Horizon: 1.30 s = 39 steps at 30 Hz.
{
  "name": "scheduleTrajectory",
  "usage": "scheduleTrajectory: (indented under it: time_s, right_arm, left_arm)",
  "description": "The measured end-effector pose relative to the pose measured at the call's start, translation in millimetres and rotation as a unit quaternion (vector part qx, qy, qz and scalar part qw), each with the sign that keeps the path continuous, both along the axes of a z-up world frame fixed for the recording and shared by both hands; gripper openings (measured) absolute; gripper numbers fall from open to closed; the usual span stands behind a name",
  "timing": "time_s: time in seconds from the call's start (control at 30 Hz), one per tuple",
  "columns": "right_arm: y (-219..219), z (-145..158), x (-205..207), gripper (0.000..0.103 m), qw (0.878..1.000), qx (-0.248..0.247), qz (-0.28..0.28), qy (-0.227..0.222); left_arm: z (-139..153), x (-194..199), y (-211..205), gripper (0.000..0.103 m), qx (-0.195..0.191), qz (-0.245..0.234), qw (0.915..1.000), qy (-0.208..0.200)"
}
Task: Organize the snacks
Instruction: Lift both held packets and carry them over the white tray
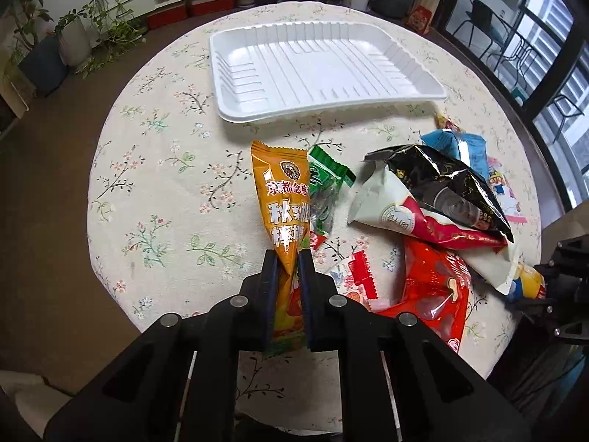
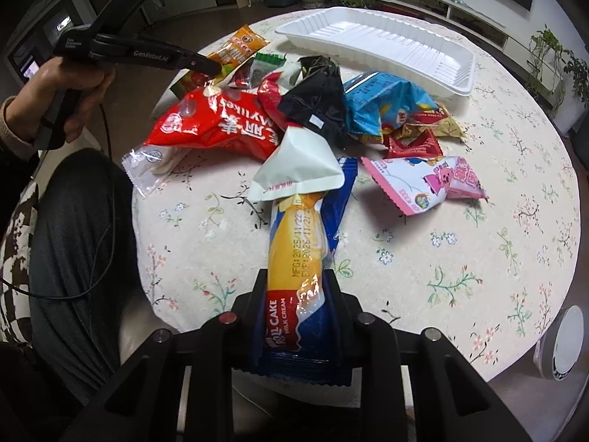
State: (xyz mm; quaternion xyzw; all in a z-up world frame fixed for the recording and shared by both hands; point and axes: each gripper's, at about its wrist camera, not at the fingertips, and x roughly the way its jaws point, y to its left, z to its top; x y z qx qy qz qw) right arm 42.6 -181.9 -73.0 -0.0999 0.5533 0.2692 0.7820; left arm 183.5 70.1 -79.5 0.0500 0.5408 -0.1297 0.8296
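Left claw [image 1: 287, 258]: jaws pinched tight on orange snack pkt [image 1: 283, 206], gripped at its lower half, upper end standing forward over the bench [image 1: 158, 191]. Pkt printed w/ white characters and a round emblem near top.

Right claw [image 2: 294, 276]: jaws narrow, clamped on roll cake pkt [image 2: 294, 254], blue/yellow wrapper w/ red label; far end of the pkt is tucked under white pouch [image 2: 298, 165].

White tray [image 1: 316, 70]: plastic, ribbed walls, set at far side of bench, nothing seen in it. Well apart from both held pkts.

Loose pile, bench centre, between claws and tray:
- green pkt [image 1: 324, 184], just beside the orange one, touching it.
- black pkt [image 2: 320, 107], lying on top of white pouch.
- red bag [image 2: 217, 125], large, w/ clear window end, nearest the left claw side.
- blue pkt [image 2: 383, 107], beside the black one, near the tray.
- pink pkt [image 2: 427, 184], cartoon print, at the pile's edge, apart from the roll cake pkt.
- small red/gold wrappers [image 2: 423, 132], between blue and pink pkts.

Bench cover: floral cloth, round top.

Person's hand [image 2: 70, 99] is seen in right view, wrapped round left claw's handle; a knee in dark trousers [image 2: 73, 239] is beside bench edge.
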Motion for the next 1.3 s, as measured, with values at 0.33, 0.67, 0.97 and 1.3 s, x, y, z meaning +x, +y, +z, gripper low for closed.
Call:
scheduleTrajectory:
  time_s: [0.33,0.67,0.97,1.3]
  right_arm:
    - [-17.3,12.0,-9.5,0.029,0.999,0.015,-0.028,-0.006]
    - [-32.2,30.5,-23.8,0.029,0.997,0.029,-0.063,-0.024]
    - [-50.4,61.9,-18.0,0.029,0.993,0.055,-0.087,-0.063]
    - [-66.9,109.5,31.7,0.029,0.981,0.078,-0.121,-0.13]
  left_arm:
    - [18.9,-13.5,25.6,0.01,-0.048,0.023,0.9984,-0.019]
    - [41.2,-23.8,30.8,0.01,-0.08,0.027,0.9958,-0.036]
    - [55.7,-21.6,30.1,0.01,-0.099,0.021,0.9937,-0.048]
    - [86.8,5.9,28.5,0.01,-0.119,0.015,0.9901,-0.073]
